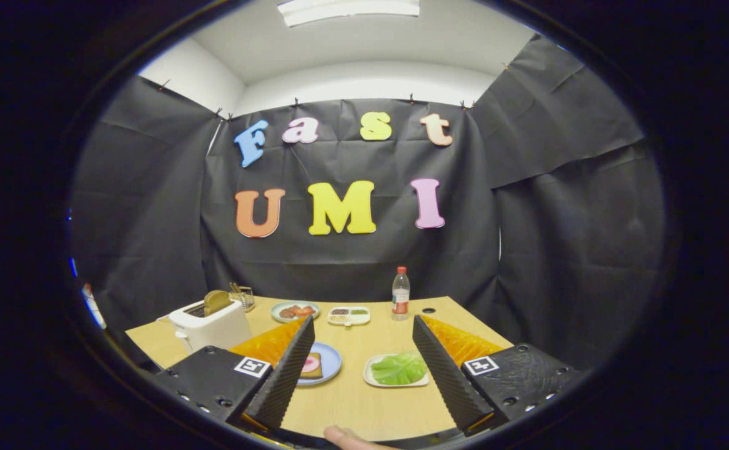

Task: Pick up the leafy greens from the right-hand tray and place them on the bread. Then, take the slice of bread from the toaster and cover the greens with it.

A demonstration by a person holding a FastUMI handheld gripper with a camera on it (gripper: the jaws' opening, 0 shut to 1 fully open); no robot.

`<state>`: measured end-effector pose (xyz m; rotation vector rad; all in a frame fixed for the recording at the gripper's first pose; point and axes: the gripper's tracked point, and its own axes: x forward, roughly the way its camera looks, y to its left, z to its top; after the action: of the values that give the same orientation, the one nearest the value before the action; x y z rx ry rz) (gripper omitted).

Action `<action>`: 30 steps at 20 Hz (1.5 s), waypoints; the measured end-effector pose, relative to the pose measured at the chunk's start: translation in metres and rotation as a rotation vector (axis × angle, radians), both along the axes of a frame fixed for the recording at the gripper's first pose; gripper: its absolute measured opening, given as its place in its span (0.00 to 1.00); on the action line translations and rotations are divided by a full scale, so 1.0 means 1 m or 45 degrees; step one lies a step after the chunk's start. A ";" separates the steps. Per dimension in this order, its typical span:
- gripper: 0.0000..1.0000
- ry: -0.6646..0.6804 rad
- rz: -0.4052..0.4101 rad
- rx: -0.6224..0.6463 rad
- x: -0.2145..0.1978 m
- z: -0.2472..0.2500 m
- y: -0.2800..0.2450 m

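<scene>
Gripper view: bread [312, 365] half-hidden behind open tool [362, 365]

- We count one toaster [209, 324] holding one bread slice [217, 301].
- We count two plates [330, 364], two trays [395, 380].
- One bottle [400, 294].

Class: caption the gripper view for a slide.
Open gripper above table: leafy greens on tray between jaws, bread on plate, toaster beyond.
</scene>
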<state>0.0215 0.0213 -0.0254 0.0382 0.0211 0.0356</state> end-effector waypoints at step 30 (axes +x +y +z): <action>0.94 0.858 -0.219 -0.105 0.214 -0.230 -0.064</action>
<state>0.2356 -0.0429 -0.2556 -0.0323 0.6926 -0.1513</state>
